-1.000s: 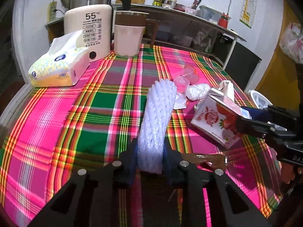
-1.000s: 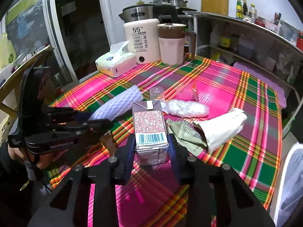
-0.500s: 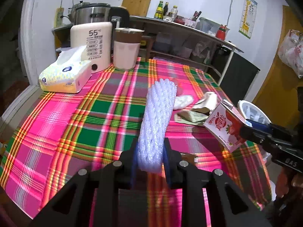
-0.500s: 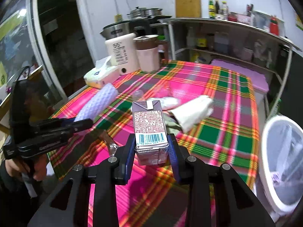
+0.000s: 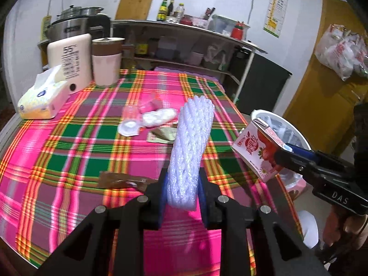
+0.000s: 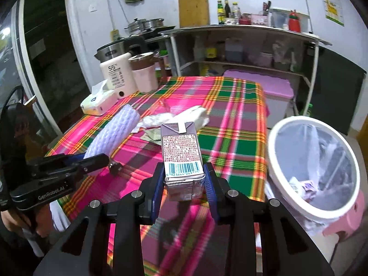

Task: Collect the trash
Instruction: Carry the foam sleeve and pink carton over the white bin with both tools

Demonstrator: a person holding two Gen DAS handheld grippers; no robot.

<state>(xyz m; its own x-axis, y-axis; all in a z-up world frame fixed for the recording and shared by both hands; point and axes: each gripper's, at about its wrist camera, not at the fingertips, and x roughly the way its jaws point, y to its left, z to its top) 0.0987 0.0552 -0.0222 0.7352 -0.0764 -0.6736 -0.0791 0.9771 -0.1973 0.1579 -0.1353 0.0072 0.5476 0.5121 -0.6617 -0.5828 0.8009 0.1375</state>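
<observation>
Your right gripper pinches the strawberry-printed drink carton; your left gripper pinches the white foam-net sleeve. Centre each over the white-rimmed lined bin before releasing.

Both wrist fisheyes look forward, close above the plaid table; each catches the other gripper at frame edge; shared: table centre, kettle, bin.

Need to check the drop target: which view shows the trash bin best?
Right wrist view: the trash bin shows its whole white rim, clear liner and trash inside, standing beside the table. In the left wrist view only part of its rim shows, behind the milk carton.
</observation>
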